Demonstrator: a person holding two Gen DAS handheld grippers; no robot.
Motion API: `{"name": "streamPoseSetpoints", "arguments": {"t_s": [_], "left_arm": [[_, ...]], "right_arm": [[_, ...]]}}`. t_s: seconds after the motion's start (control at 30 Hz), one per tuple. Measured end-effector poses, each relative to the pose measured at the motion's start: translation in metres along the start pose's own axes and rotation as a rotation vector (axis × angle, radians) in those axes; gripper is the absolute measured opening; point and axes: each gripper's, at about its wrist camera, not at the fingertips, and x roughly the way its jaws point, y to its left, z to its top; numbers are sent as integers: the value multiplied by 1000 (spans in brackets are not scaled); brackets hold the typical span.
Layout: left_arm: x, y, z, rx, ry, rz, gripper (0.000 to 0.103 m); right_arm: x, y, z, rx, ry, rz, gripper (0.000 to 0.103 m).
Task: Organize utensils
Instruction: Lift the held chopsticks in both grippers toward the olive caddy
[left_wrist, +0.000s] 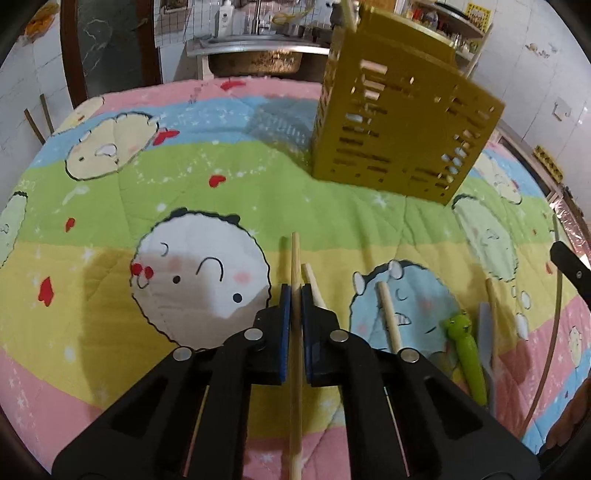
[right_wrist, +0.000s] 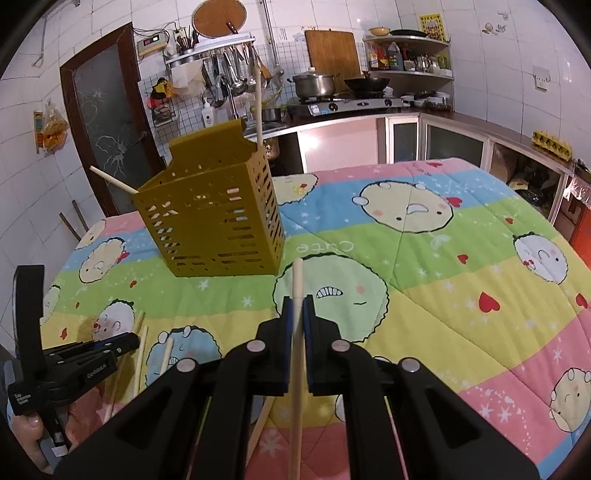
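A table draped in a pastel striped quilt with cartoon faces (right_wrist: 424, 258) carries everything here. Towards its far side a mustard-yellow slotted plastic utensil holder (right_wrist: 218, 221) stands on the cloth, slightly tilted. Near the front, loose pale wooden chopsticks lie flat: one across a blue cartoon face (left_wrist: 388, 317), another beside it near the edge (left_wrist: 491, 299). Between those two rests a green frog-headed wooden utensil (left_wrist: 467, 354), with a grey flat piece (left_wrist: 485, 332) just beside it.
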Motion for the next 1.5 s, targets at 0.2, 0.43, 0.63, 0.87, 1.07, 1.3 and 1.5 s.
{"name": "streamPoseSetpoints", "arguments": {"t_s": [0.2, 0.43, 0.63, 0.87, 1.07, 1.3, 1.5], "left_arm": [[-39, -1, 1, -7, -106, -26, 4], [-100, -1, 1, -17, -277, -67, 4], [-124, -4, -4, 1, -351, -84, 4], [-130, -2, -9, 0, -376, -99, 5], [-130, 0, -9, -4, -382, -101, 5], [-141, 2, -13, 2, -418, -105, 4], [-148, -2, -13, 21, -432, -109, 4]], "right_arm": [[-18, 4, 7, -6, -42, 1, 6], [-48, 12, 16, -33, -117, -1, 6], [-66, 18, 19, -52, -169, 1, 6], [-81, 20, 21, -59, -211, 7, 6], [-87, 19, 22, -59, -238, -1, 6], [-94, 18, 25, -46, -248, 20, 6], [-94, 18, 25, -42, -248, 24, 6]]}}
